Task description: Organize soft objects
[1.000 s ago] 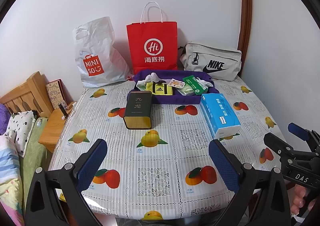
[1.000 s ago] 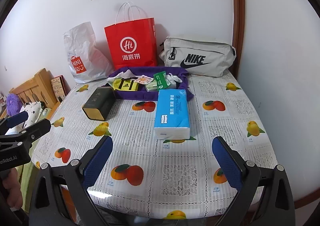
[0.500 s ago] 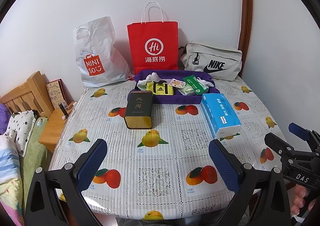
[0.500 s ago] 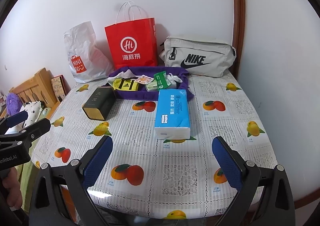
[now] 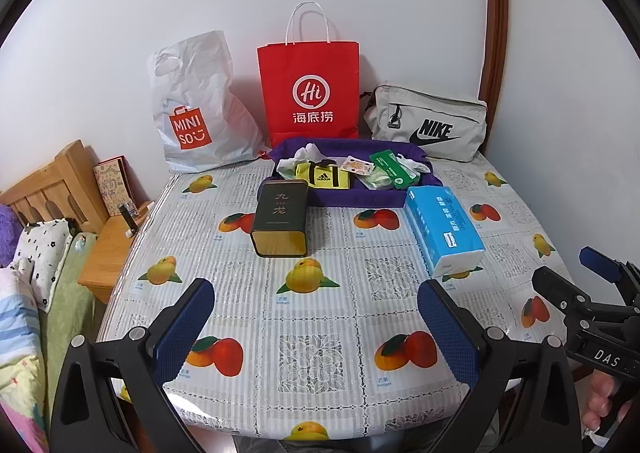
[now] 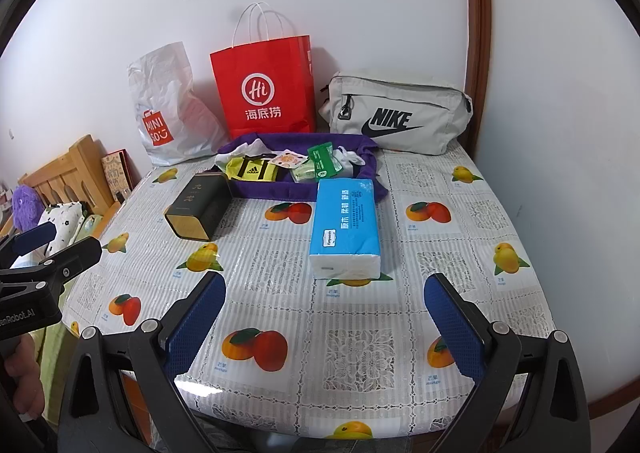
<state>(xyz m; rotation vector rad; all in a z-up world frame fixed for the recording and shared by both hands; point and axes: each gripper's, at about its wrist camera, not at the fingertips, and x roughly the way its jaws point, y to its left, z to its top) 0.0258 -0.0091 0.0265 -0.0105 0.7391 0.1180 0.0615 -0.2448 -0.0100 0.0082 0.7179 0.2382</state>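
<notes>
A blue tissue pack (image 5: 442, 229) (image 6: 346, 225) lies on the fruit-print tablecloth, right of centre. Behind it a purple fabric tray (image 5: 352, 200) (image 6: 272, 191) holds a yellow Adidas pouch (image 5: 322, 175) (image 6: 252, 169), a green packet (image 5: 394, 169) (image 6: 322, 161), white cloth and small sachets. A dark tea tin (image 5: 280, 217) (image 6: 198, 207) lies left of the tray. My left gripper (image 5: 316, 329) and right gripper (image 6: 324, 325) are both open and empty, held above the table's near edge.
A white Miniso bag (image 5: 196, 109), a red paper bag (image 5: 310, 89) and a grey Nike bag (image 5: 428, 125) stand against the back wall. A wooden bedside stand (image 5: 108, 249) and bed lie left of the table. A wall is close on the right.
</notes>
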